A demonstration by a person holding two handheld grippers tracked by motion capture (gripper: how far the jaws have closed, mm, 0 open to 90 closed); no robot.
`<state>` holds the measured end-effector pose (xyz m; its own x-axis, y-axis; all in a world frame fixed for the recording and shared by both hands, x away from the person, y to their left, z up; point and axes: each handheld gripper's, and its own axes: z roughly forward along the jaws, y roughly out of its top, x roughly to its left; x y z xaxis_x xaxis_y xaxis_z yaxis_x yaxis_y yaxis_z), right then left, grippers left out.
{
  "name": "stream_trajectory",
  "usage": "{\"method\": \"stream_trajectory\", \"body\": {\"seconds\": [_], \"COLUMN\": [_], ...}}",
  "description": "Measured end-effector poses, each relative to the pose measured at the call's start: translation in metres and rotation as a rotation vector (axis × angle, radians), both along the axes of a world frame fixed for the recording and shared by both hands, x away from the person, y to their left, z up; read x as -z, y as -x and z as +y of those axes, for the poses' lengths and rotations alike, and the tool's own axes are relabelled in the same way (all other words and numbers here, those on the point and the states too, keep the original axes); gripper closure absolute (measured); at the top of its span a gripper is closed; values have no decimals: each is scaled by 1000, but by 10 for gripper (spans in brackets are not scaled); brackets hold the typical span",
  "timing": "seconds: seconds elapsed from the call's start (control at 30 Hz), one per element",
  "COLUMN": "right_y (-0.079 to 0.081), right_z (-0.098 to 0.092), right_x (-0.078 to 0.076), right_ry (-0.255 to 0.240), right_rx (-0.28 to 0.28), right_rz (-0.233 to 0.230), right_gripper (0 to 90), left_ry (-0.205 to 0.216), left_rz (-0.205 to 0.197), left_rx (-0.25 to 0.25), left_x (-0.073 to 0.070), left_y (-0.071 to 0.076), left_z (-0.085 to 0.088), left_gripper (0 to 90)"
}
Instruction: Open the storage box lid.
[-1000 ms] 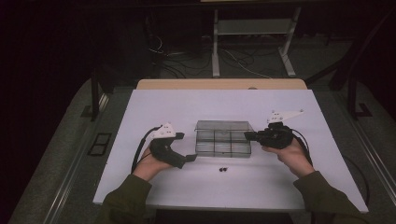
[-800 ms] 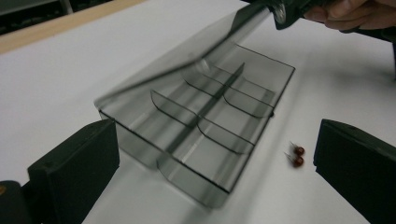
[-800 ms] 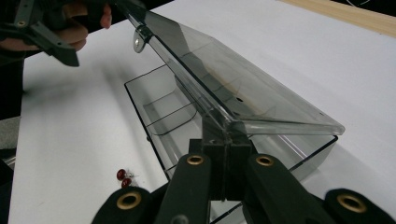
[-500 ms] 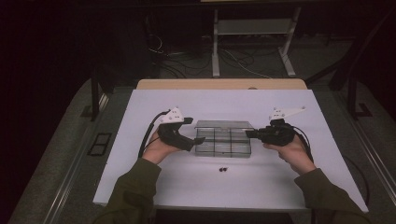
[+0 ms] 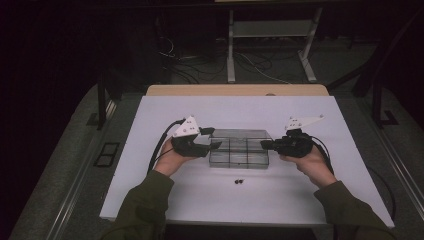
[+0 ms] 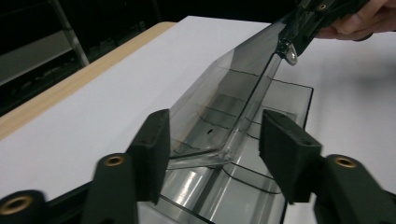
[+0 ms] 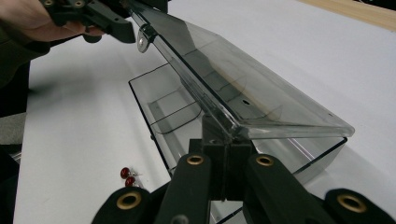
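Note:
A smoky clear compartment box (image 5: 239, 148) lies mid-table with its hinged lid (image 7: 243, 88) lifted at a slant over the base (image 6: 289, 100). My right gripper (image 7: 228, 140) is shut on the lid's front lip at the box's right end (image 5: 264, 144). My left gripper (image 6: 212, 140) is at the box's left end (image 5: 212, 138). Its jaws have just been closing and straddle the lid's corner (image 6: 219, 154), with a gap on each side. Two small red beads (image 7: 125, 176) lie on the table in front of the box (image 5: 238, 181).
The white tabletop (image 5: 280, 210) ends in a wooden strip (image 5: 235, 90) at the far side. Behind it stand a metal frame (image 5: 270, 30) and loose cables (image 5: 200, 62) on the dark floor.
My left gripper has moved from the box's front left corner up to its left end, and its jaws have narrowed around the lid. The right gripper has kept still.

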<state>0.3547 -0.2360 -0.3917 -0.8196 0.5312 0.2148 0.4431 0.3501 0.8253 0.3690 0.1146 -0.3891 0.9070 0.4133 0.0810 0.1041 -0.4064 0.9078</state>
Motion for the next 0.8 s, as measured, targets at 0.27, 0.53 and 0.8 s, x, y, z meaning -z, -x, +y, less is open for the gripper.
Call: {"method": "stream_trajectory", "body": {"seconds": [0.27,0.53,0.8], "right_y": [0,1,5], "right_z": [-1,-6,-25], "right_x": [-1,-6,-10], "right_ry": [-3,-14,-2], "right_rx": [7,14,42], "right_rz": [0,-5,-24], "right_gripper": [891,890,740], "left_ry": [-16,-9,-5], "left_rz": [-38,-54,-57], "left_rx": [-2,-8,-14], "left_x": [-1,-3,-6], "left_y": [2,2,-1], "left_z": [-2,-2,-2], "left_gripper": [567,604,624]}}
